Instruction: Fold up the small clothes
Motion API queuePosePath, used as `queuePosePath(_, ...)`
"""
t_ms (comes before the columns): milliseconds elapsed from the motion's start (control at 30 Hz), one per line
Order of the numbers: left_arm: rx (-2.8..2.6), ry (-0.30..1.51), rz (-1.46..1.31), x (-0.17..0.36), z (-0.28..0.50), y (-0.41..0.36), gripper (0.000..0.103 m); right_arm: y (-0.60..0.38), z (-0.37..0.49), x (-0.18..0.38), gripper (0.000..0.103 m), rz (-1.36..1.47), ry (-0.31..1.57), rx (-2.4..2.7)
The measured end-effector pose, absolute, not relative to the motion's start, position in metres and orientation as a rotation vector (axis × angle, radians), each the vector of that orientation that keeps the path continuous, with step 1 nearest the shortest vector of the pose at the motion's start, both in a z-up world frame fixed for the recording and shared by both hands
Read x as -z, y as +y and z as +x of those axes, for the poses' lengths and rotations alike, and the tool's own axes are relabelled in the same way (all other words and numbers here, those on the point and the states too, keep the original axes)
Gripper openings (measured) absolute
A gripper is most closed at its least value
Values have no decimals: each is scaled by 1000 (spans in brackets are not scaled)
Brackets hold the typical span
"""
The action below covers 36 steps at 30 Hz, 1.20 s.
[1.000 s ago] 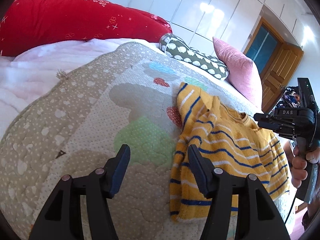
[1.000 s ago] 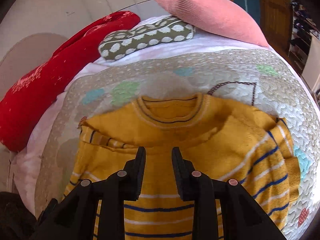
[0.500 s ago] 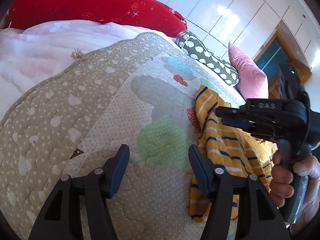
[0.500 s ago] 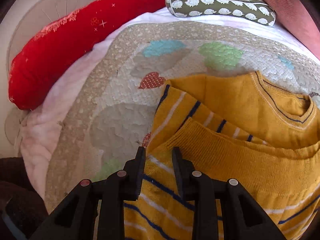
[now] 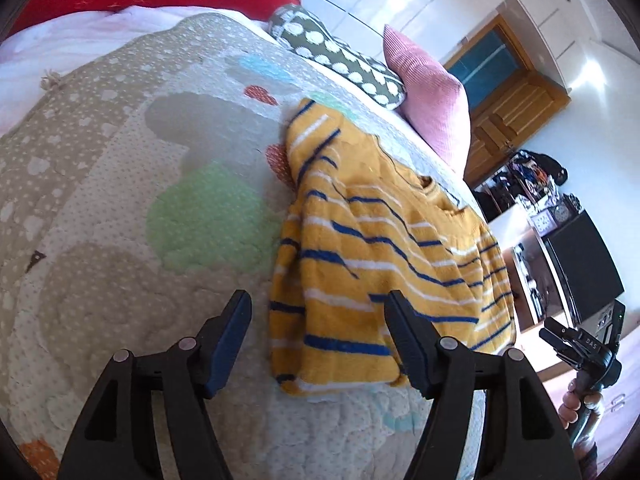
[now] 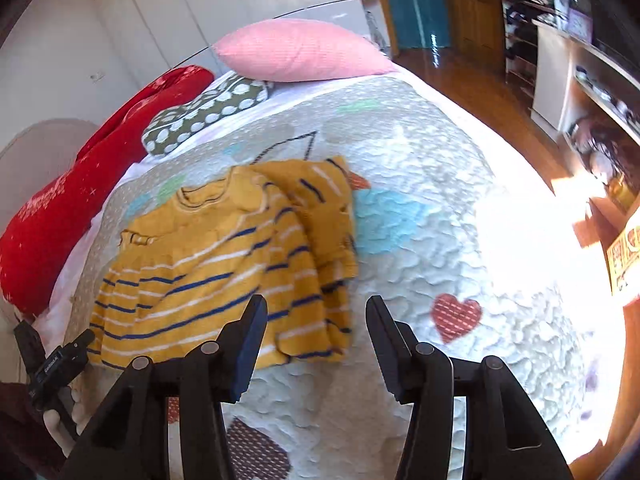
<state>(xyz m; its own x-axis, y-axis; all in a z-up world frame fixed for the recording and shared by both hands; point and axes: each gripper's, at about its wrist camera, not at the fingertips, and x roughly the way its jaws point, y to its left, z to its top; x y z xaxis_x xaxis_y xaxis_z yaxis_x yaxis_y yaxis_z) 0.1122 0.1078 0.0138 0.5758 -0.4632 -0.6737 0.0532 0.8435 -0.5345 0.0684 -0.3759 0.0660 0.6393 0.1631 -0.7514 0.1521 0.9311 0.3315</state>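
So the little yellow sweater [image 5: 384, 256] with blue and white stripes is lying flat on the quilt [image 5: 120, 208] that covers the bed, kind of in the middle of it, with its collar pointing toward the head end where the pillows are. One sleeve looks folded in over the body, so it's a bit bunched on that side, and the hem sits closest to the foot edge of the bed. The left gripper [image 5: 318, 338] is hovering over the quilt near the sweater's bottom hem corner, jaws wide apart and they've just been opening a bit more, nothing between them that they're pressing on, just the fabric underneath in the background. The right gripper [image 6: 316, 346] is on the opposite side of the sweater, also off the fabric, and its jaws have just been opening up too, now roughly medium-wide with nothing gripped. You can spot a hand [image 5: 576, 402] holding that right gripper low at the edge of the left wrist view, well apart from the sweater. At the head of the bed there's a long red pillow [image 6: 72, 200], a green cushion with white dots [image 6: 204, 114] and a pink cushion [image 6: 300, 50] next to it. A wooden door [image 5: 516, 108] is behind them.
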Motion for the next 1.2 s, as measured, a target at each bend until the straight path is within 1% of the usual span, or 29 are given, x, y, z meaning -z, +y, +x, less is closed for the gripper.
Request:
queuePosePath(67, 325, 959, -438, -9, 113, 90, 67, -394, 65, -54, 55, 448, 880, -28)
queuePosePath(100, 290, 968, -383, -9, 112, 82, 55, -396, 66, -46, 56, 475, 890, -49)
queuePosePath(133, 269, 985, -338, -9, 113, 76, 38, -393, 69, -38, 56, 493, 899, -71)
queuePosePath(167, 259, 1004, -311, -11, 114, 73, 32, -385, 72, -29, 56, 498, 904, -91)
queuePosePath(200, 244, 1016, -298, -14, 114, 73, 16, -378, 77, -23, 56, 488, 911, -112)
queuePosePath(233, 224, 1031, -277, -18, 115, 73, 11, -369, 82, -17, 56, 463, 922, -128)
queuePosePath(267, 219, 1036, -269, -23, 117, 75, 11, -358, 86, -11, 55, 437, 930, -142)
queuePosePath(300, 206, 1040, -252, -28, 117, 77, 10, -349, 89, -6, 36, 410, 943, -159)
queuePosePath(333, 195, 1041, -228, -34, 118, 78, 10, -342, 92, -5, 20, 380, 956, -175)
queuePosePath(400, 184, 1041, -191, -45, 119, 81, 10, -341, 94, -8, 17, 381, 943, -186)
queuePosePath(467, 179, 1044, -172, -51, 119, 82, 10, -355, 93, -18, 15, 425, 908, -186)
queuePosePath(567, 162, 1075, -177, -40, 119, 82, 10, -384, 90, -19, 12, 504, 893, -144)
queuePosePath(600, 151, 1091, -192, -31, 119, 83, 11, -393, 90, -12, 8, 531, 908, -128)
queuePosePath(667, 142, 1100, -262, -17, 120, 93, 18, -409, 92, 8, 8, 596, 956, -101)
queuePosePath(700, 147, 1092, -309, -16, 119, 100, 22, -417, 91, 15, 6, 615, 971, -60)
queuePosePath(733, 164, 1089, -358, -16, 118, 107, 23, -425, 88, 20, 4, 636, 971, -41)
queuePosePath(833, 140, 1061, -376, -26, 111, 124, 29, -444, 74, 21, 4, 721, 930, -48)
queuePosePath(1000, 39, 1000, -259, -51, 88, 136, 30, -445, 48, -2, 5, 619, 882, -29)
queuePosePath(1067, 55, 1002, -265, -54, 80, 136, 39, -444, 38, -5, 8, 638, 870, -52)
queuePosePath(1100, 70, 1002, -274, -53, 76, 135, 48, -442, 34, -5, 13, 646, 868, -62)
queuePosePath(1133, 85, 1002, -285, -53, 73, 132, 55, -440, 31, -6, 17, 653, 867, -72)
queuePosePath(1200, 111, 1012, -307, -49, 68, 126, 57, -435, 24, -5, 38, 668, 864, -93)
